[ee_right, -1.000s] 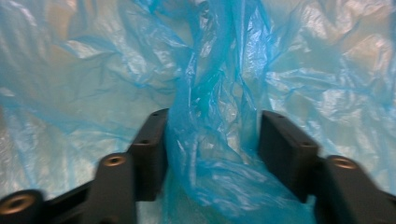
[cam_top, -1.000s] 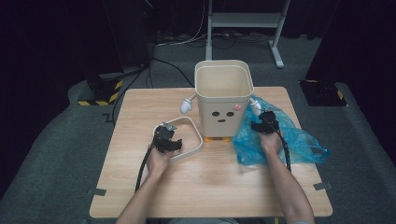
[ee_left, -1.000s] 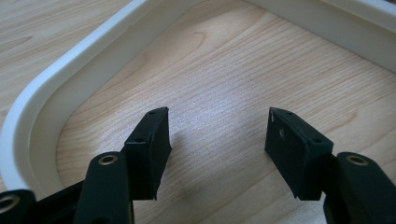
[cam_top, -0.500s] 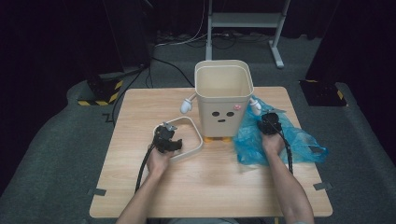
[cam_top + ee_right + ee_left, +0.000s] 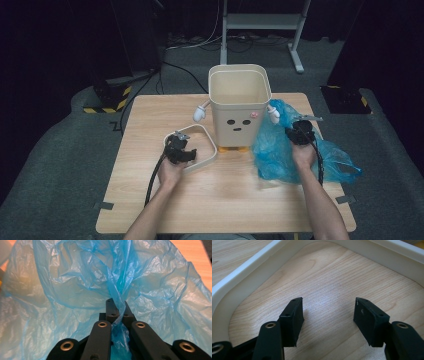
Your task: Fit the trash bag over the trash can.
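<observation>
A cream waste bin (image 5: 240, 107) with a drawn face stands upright at the middle back of the wooden table (image 5: 150, 210). Right of it lies a crumpled blue plastic bag (image 5: 280, 150) (image 5: 75, 290). My right gripper (image 5: 300, 131) (image 5: 117, 306) has just closed and is shut on a gathered fold of that bag, which rises from the table with it. Left of the bin a cream ring frame (image 5: 207, 147) (image 5: 242, 270) lies flat. My left gripper (image 5: 179, 150) (image 5: 328, 312) hangs open over the bare wood inside the frame, with nothing between its fingers.
Beyond the table's far edge a grey metal stand (image 5: 260, 22) and cables (image 5: 150, 85) sit on the dark floor. A yellow-black striped block (image 5: 107, 102) lies on the floor at the left. Tape marks (image 5: 102, 206) sit near the table's front corners.
My right gripper has shut on the blue bag and risen a little, pulling the plastic up beside the bin. The left gripper has stayed in place.
</observation>
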The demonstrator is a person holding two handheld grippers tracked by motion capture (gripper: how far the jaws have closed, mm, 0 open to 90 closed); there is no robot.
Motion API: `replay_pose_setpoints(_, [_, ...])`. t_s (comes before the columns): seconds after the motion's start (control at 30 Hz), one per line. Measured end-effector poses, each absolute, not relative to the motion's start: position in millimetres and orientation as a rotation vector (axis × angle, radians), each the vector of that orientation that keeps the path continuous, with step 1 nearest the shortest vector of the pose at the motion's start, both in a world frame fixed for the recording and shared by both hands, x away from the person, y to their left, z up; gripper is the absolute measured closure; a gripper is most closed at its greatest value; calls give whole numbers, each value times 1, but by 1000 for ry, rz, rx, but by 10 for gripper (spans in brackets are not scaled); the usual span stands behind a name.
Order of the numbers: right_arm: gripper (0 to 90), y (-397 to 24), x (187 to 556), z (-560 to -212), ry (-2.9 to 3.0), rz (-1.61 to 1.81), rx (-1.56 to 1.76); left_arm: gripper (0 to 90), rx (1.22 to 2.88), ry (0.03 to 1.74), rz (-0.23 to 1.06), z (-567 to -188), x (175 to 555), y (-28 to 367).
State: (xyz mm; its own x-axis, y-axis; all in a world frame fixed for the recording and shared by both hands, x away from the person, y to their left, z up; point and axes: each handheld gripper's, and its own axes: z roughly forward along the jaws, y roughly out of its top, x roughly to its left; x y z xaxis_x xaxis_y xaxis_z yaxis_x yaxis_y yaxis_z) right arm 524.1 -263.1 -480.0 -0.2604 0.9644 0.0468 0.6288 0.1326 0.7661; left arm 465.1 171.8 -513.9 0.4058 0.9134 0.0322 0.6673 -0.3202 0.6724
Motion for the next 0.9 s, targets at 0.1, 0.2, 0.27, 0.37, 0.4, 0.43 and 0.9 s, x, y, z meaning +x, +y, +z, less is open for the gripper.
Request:
replay_pose_setpoints(0.1, [893,-270,519,-471,1940,965,1518,404,2089,1344,545,-514,465,172])
replay_pose_setpoints(0.2, [893,-276,515,-463,1924,980,1513,400,2095,1341,538,-513,464,171])
replay_pose_setpoints(0.27, [893,-281,511,-458,1911,995,1512,395,2093,1340,534,-513,464,172])
replay_pose_setpoints(0.37, [894,-285,506,-451,1900,1000,1512,392,2072,1336,523,-510,463,173])
replay_pose_setpoints(0.4, [893,-287,505,-449,1897,997,1510,392,2072,1331,528,-510,463,173])
replay_pose_setpoints(0.43, [893,-288,504,-448,1897,996,1506,392,2066,1331,528,-509,463,174])
replay_pose_setpoints(0.9, [894,-305,484,-426,1856,1037,1491,368,2005,1311,499,-497,458,180])
